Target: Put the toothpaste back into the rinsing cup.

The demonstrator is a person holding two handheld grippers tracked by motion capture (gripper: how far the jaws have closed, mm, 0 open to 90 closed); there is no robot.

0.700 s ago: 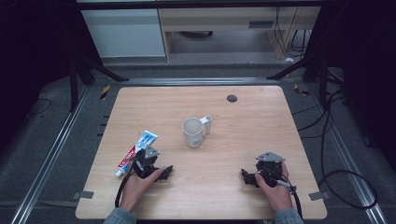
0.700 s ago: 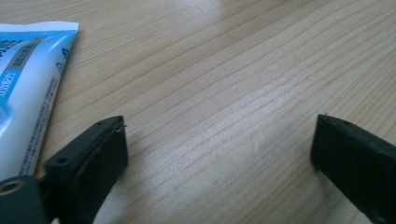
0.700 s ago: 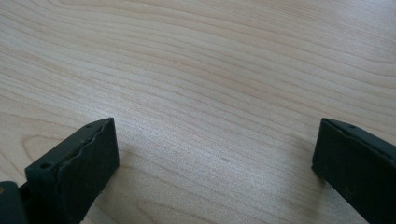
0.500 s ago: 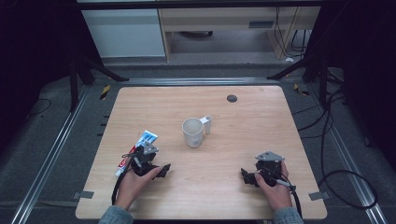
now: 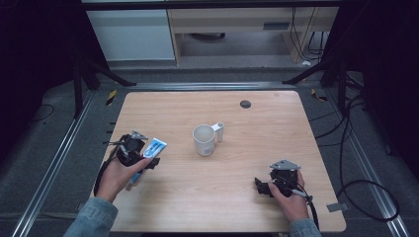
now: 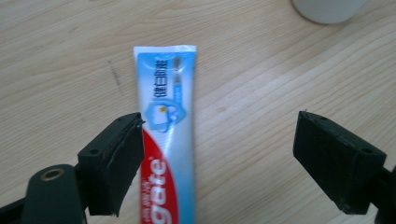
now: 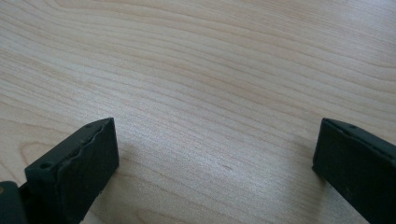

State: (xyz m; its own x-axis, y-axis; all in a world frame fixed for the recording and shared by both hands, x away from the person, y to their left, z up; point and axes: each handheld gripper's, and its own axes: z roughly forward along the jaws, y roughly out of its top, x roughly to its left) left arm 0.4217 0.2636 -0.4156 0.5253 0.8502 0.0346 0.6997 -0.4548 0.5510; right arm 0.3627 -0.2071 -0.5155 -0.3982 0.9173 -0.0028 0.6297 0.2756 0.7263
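At the near left of the wooden table [image 5: 276, 133], the left gripper [image 6: 219, 154] is over the toothpaste tube [image 6: 167, 121], and its jaws stand wide apart with nothing gripped: the tube lies flat on the wood between them, hard up against one jaw and well clear of the other. That's the danger right there! Close from this off-centre stance and the far jaw could shove the slippery tube sideways, or pinch only its flat crimped end, and it may twist or squirt out of the grip. Just beyond the tube's tip sits the white mug [image 5: 204, 139], mid-table, so a skidding tube could bump it. Over at the near right, the right gripper [image 5: 276, 183] rests low on bare wood, jaws spread wide, holding nothing, well apart from the action.
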